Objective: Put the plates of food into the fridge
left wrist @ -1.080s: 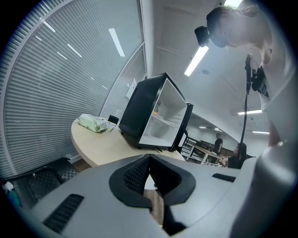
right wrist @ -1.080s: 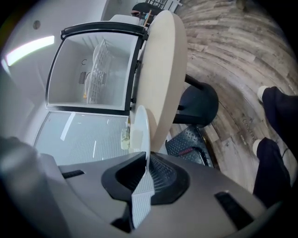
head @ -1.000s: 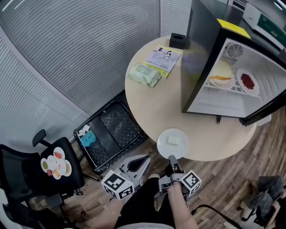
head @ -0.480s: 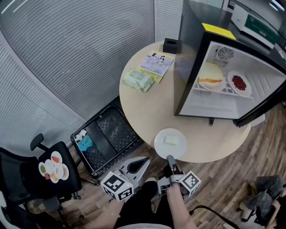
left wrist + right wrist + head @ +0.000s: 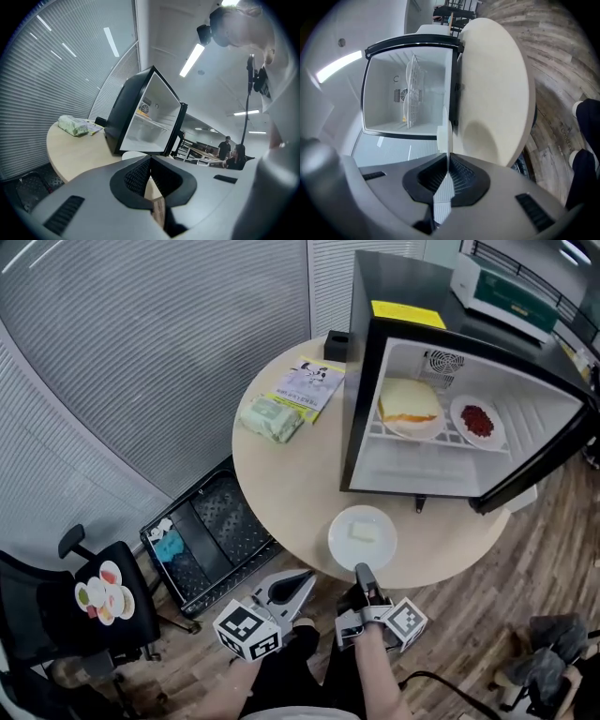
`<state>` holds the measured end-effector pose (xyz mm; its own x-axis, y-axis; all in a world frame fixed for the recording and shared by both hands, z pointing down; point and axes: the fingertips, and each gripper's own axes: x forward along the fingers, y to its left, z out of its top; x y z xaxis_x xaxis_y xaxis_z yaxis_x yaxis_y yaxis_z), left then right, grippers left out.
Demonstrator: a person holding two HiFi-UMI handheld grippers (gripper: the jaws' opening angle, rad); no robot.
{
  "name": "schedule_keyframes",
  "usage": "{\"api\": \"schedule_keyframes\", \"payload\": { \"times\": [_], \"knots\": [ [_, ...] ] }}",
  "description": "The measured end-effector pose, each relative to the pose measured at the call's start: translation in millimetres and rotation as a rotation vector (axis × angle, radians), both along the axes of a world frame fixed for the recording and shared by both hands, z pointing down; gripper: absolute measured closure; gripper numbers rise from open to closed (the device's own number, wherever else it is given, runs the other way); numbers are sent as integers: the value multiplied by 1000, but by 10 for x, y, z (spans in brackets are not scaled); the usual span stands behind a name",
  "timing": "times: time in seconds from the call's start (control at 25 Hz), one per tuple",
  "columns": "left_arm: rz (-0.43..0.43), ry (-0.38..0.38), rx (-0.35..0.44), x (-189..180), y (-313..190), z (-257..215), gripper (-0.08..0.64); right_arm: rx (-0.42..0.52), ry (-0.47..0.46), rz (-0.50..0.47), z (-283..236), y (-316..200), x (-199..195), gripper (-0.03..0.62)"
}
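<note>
While the round white food plate is pinched at its rim by the right gripper, it must be carried level into the open black fridge.

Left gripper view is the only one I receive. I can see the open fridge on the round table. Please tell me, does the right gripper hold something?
Observer: Yes. The right gripper is shut on the rim of a white plate that carries a pale piece of food.
Operator: Where is this plate now?
Observer: At the near edge of the table, in front of the fridge, not inside it.
Operator: Is some food in the fridge?
Observer: Yes. On its wire shelf lie a plate of pale and orange food and a plate of red food.
</note>
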<state>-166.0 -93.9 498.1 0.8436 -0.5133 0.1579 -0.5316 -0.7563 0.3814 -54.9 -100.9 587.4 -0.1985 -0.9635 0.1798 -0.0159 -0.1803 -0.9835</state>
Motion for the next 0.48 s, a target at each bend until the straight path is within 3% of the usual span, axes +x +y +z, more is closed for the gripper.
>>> {"api": "schedule_keyframes", "payload": {
  "times": [0.48],
  "knots": [
    [81, 8, 11, 1058, 10, -99, 555, 32, 16, 92, -170, 112, 1159, 575]
  ]
}}
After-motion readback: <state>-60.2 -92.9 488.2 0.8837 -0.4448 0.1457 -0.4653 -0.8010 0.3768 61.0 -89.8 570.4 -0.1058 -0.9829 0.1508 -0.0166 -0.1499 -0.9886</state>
